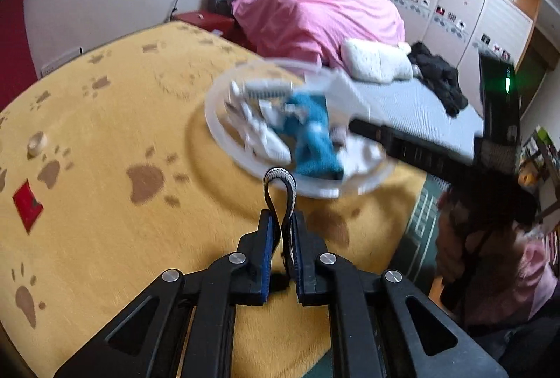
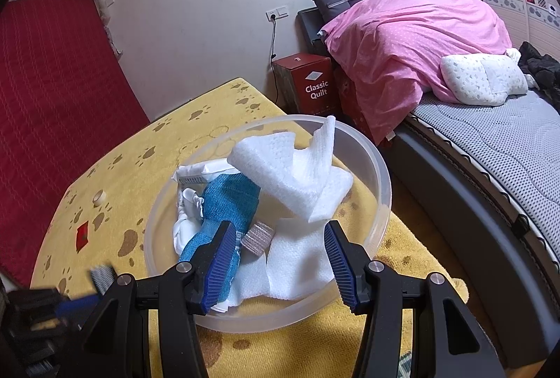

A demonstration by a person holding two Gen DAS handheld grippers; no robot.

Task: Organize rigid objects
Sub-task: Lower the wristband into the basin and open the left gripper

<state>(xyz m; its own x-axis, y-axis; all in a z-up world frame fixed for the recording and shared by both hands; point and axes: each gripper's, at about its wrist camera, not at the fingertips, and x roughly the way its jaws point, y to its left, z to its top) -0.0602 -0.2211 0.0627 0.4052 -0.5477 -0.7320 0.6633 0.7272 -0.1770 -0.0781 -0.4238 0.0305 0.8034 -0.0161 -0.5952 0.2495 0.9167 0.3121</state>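
Observation:
My left gripper (image 1: 282,224) is shut on a grey woven band (image 1: 280,189), whose loop sticks up between the blue pads above the yellow paw-print cloth (image 1: 105,119). Beyond it stands a translucent bowl (image 1: 224,133) with a blue cloth (image 1: 311,140) and white cloths in it. In the right wrist view my right gripper (image 2: 280,252) stands open over the near side of the bowl (image 2: 381,189). Under it lie the blue cloth (image 2: 231,203), white cloths (image 2: 294,175) and a small beige roll (image 2: 257,238). The grey band (image 2: 101,275) shows blurred at lower left.
A small wooden ring (image 1: 36,143) and a red square (image 1: 28,204) lie on the cloth to the left. A bed with a pink quilt (image 2: 413,38) stands to the right, a red box (image 2: 308,80) beside it. A person's sleeve (image 1: 539,269) is at right.

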